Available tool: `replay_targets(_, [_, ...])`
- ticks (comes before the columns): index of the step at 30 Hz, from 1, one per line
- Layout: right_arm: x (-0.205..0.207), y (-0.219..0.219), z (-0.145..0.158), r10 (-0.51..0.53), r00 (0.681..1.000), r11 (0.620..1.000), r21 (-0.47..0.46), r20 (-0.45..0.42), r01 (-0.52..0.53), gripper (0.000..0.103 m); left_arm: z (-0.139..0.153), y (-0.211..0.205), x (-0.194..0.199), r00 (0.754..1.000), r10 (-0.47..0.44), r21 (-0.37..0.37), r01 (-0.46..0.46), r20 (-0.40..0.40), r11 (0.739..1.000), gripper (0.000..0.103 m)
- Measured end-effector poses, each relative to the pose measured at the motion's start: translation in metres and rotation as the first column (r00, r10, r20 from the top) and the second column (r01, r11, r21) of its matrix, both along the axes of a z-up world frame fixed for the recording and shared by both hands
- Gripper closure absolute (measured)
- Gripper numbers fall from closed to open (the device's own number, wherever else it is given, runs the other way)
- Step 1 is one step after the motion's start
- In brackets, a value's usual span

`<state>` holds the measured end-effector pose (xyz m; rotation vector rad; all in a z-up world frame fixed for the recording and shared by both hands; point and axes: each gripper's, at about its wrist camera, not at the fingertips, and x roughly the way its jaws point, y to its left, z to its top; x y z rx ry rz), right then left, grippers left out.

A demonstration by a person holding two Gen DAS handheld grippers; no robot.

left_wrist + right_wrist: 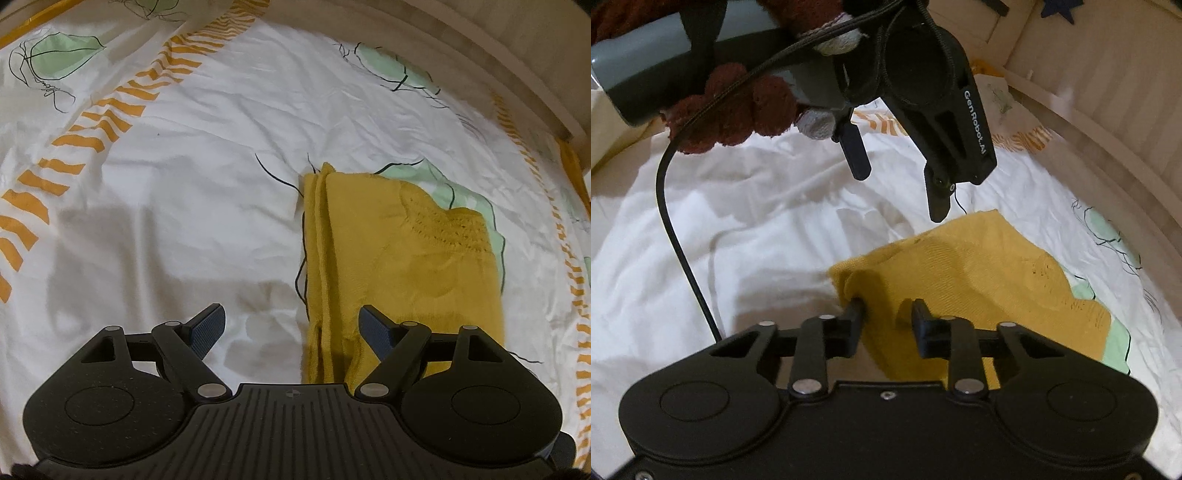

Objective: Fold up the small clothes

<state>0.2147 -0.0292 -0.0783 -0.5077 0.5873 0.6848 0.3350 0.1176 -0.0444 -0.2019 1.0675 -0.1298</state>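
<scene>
A mustard-yellow knit garment lies folded on the white bedsheet; it also shows in the right wrist view. My left gripper is open and empty, hovering above the garment's near left edge. It appears from outside in the right wrist view, above the garment's far corner. My right gripper has its fingers partly apart, pushed into a raised fold at the garment's near corner. The fingertips are hidden in the cloth.
The sheet has orange stripes and green leaf prints. A pale wooden bed frame curves along the far right side. A black cable hangs over the sheet at left.
</scene>
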Motion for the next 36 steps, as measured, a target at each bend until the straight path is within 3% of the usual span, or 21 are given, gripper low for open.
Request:
replay_targets(3, [0.001,-0.002,0.001,-0.015,1.000,1.000,0.027,-0.013,0.015,0.092,0.000,0.001,0.000,1.000,0.003,-0.001,-0.003,-0.001,1.000,0.024])
replay_targets(5, [0.009,-0.011,0.009,-0.057,0.995,0.988,0.138,-0.080,0.068,0.093,0.001,0.002,0.000,1.000,0.008,-0.005,-0.008,0.006,1.000,0.024])
replay_targets(8, [0.020,-0.039,0.024,-0.130,0.968,0.893,0.400,-0.215,0.209,0.092,0.008,0.004,-0.001,0.999,0.019,-0.012,-0.019,0.030,1.000,0.024])
replay_targets(10, [0.023,-0.044,0.024,-0.133,0.956,0.855,0.458,-0.263,0.245,0.092,0.010,0.005,-0.001,0.998,0.033,-0.015,-0.033,0.046,0.999,0.024])
replay_targets(14, [0.028,-0.028,-0.004,-0.116,0.936,0.894,0.376,-0.333,0.245,0.092,0.009,-0.001,-0.002,0.998,0.022,-0.005,-0.022,0.054,1.000,0.024])
replay_targets(22, [0.028,-0.030,-0.010,-0.108,0.928,0.879,0.402,-0.356,0.256,0.088,-0.005,-0.031,-0.002,0.994,-0.073,0.015,0.072,0.078,0.997,0.024])
replay_targets(26, [0.026,-0.037,-0.010,-0.101,0.926,0.867,0.423,-0.365,0.261,0.082,-0.031,-0.034,0.006,0.998,-0.057,0.108,0.059,-0.024,0.992,0.036])
replay_targets(28, [0.024,-0.044,-0.007,-0.093,0.923,0.866,0.426,-0.372,0.259,0.080,-0.039,-0.027,0.005,0.998,-0.046,0.087,0.049,-0.032,0.995,0.034])
replay_targets(29, [0.023,-0.044,-0.006,-0.095,0.924,0.871,0.419,-0.370,0.257,0.076,-0.039,-0.023,0.006,0.998,-0.045,0.075,0.047,-0.033,0.996,0.034])
replay_targets(30, [0.025,-0.049,-0.004,-0.096,0.926,0.875,0.412,-0.365,0.253,0.062,-0.038,-0.022,0.006,0.998,-0.044,0.073,0.046,-0.034,0.996,0.034])
replay_targets(32, [0.021,-0.062,0.002,-0.108,0.929,0.877,0.406,-0.355,0.257,0.048,-0.038,-0.022,0.005,0.998,-0.044,0.079,0.047,-0.033,0.996,0.034])
replay_targets(36, [0.023,-0.095,0.012,-0.174,0.920,0.855,0.411,-0.351,0.318,0.048,-0.037,-0.022,0.003,0.998,-0.049,0.092,0.052,-0.034,0.994,0.034])
